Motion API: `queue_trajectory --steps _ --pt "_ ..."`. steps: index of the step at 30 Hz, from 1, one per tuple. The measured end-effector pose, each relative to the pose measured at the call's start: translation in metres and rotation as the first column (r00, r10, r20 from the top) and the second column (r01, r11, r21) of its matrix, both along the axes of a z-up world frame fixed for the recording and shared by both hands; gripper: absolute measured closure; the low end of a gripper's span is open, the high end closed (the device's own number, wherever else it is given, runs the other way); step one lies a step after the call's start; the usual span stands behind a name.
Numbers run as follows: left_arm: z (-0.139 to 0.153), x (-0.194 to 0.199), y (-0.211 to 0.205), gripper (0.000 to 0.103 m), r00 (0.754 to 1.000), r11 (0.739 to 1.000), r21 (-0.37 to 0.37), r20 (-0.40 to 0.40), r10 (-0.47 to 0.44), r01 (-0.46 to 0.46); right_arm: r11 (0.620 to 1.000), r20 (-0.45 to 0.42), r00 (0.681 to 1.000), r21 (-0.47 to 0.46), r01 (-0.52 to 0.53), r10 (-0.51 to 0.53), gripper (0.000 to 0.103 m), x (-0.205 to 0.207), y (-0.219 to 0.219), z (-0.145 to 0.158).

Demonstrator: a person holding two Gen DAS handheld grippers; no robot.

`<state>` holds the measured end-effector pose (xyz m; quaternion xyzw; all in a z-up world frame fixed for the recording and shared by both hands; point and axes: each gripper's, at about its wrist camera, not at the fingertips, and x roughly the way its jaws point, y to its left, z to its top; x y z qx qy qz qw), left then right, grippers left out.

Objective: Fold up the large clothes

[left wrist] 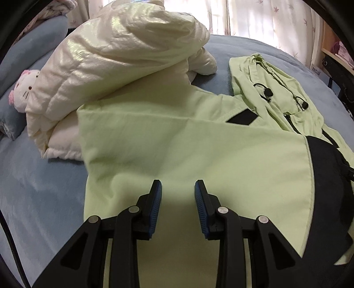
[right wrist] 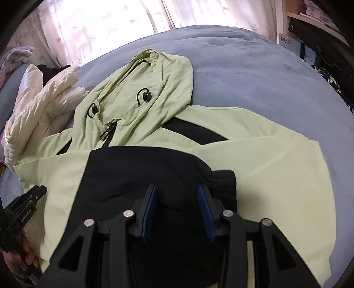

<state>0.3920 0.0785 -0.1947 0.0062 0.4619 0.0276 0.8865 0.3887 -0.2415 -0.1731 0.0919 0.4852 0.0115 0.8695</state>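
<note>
Left tongs [left wrist: 178, 188] hover over the green jacket [left wrist: 177, 144], pads a modest gap apart, nothing between them, just bare fabric below. Right tongs [right wrist: 177, 192] same story: part open, empty, poised over the black sleeve [right wrist: 137, 177] folded across the jacket's front, ribbed cuff [right wrist: 223, 183] just right of the tips. In the right view the left tongs [right wrist: 33, 195] show at the lower left edge over the jacket's side, a hand [right wrist: 26, 250] gripping the handle below. Jacket lies flat on the blue bed [right wrist: 254, 77], front up, body nearest, hood [right wrist: 154, 77] spread at the far end with two black cord toggles [right wrist: 146, 96] and the zipper pull [right wrist: 106, 133] below them. Other sleeve runs out to the right in the right view. Past the jacket's left edge, a cream puffer coat [left wrist: 110, 66] sits bunched in a heap, touching or overlapping the jacket's corner. Beside it a white plush toy [left wrist: 22, 88] with pink ears. Far back: pale curtains [right wrist: 99, 26], shelf [right wrist: 309, 13] at upper right.
</note>
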Motion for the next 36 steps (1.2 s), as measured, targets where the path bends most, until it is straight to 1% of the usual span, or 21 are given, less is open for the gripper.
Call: queue_trajectory --steps 2,4,5,6,8,11,13,16,18,21,23,26,29,33,36 --pt "0.008 -0.01 0.002 0.073 1.0 1.0 -0.01 -0.018 -0.003 0.003 0.999 -0.002 1.0 0.047 0.01 -0.01 0.064 -0.011 -0.002 0.008" --pt "0.017 -0.024 0.006 0.069 1.0 1.0 -0.012 -0.026 -0.008 0.007 0.997 -0.005 1.0 0.078 0.013 -0.013 0.064 -0.023 -0.003 0.017" --pt "0.025 -0.035 0.008 0.06 1.0 1.0 -0.011 -0.026 -0.009 0.009 0.996 -0.001 1.0 0.091 0.008 -0.008 0.064 -0.032 -0.003 0.024" --pt "0.031 -0.044 0.01 0.047 1.0 1.0 -0.009 -0.023 -0.008 0.008 0.995 0.003 1.0 0.099 0.004 -0.004 0.064 -0.041 -0.002 0.03" --pt "0.045 -0.064 0.016 0.038 1.0 1.0 -0.005 -0.003 0.001 -0.001 0.994 0.019 1.0 0.113 -0.004 0.002 0.064 -0.064 -0.002 0.046" --pt "0.07 -0.097 0.022 0.037 1.0 1.0 -0.001 0.02 0.011 -0.011 0.992 0.045 0.999 0.128 -0.019 0.014 0.063 -0.1 -0.002 0.07" --pt "0.085 -0.118 0.025 0.037 0.999 1.0 -0.011 0.029 0.019 -0.019 0.99 0.067 0.998 0.138 -0.027 0.017 0.059 -0.125 -0.004 0.088" --pt "0.108 -0.152 0.028 0.037 0.997 1.0 -0.013 0.071 0.024 -0.023 0.989 0.106 0.994 0.142 -0.038 0.023 0.055 -0.161 -0.006 0.113" --pt "0.123 -0.177 0.03 0.037 0.995 1.0 -0.01 0.097 0.023 -0.022 0.988 0.13 0.991 0.144 -0.047 0.028 0.051 -0.181 -0.007 0.125" --pt "0.138 -0.211 0.037 0.037 0.994 1.0 -0.011 0.111 0.019 -0.018 0.989 0.163 0.986 0.135 -0.066 0.043 0.045 -0.213 -0.009 0.141" --pt "0.145 -0.233 0.042 0.036 0.993 1.0 -0.005 0.119 0.013 -0.012 0.988 0.174 0.983 0.135 -0.079 0.055 0.044 -0.235 -0.012 0.146" --pt "0.15 -0.262 0.054 0.032 0.991 1.0 -0.003 0.13 0.007 -0.006 0.986 0.171 0.983 0.137 -0.091 0.067 0.044 -0.262 -0.019 0.147" --pt "0.147 -0.292 0.072 0.029 0.993 1.0 -0.026 0.12 0.005 -0.002 0.991 0.162 0.984 0.097 -0.096 0.079 0.042 -0.291 -0.027 0.141" --pt "0.122 -0.322 0.104 0.029 0.998 0.992 -0.124 0.054 -0.021 0.028 0.993 0.129 0.988 0.071 -0.096 0.086 0.041 -0.328 -0.049 0.127" --pt "0.096 -0.339 0.119 0.029 0.998 0.983 -0.176 -0.004 -0.059 0.058 0.996 0.098 0.992 0.04 -0.081 0.077 0.041 -0.347 -0.068 0.113"
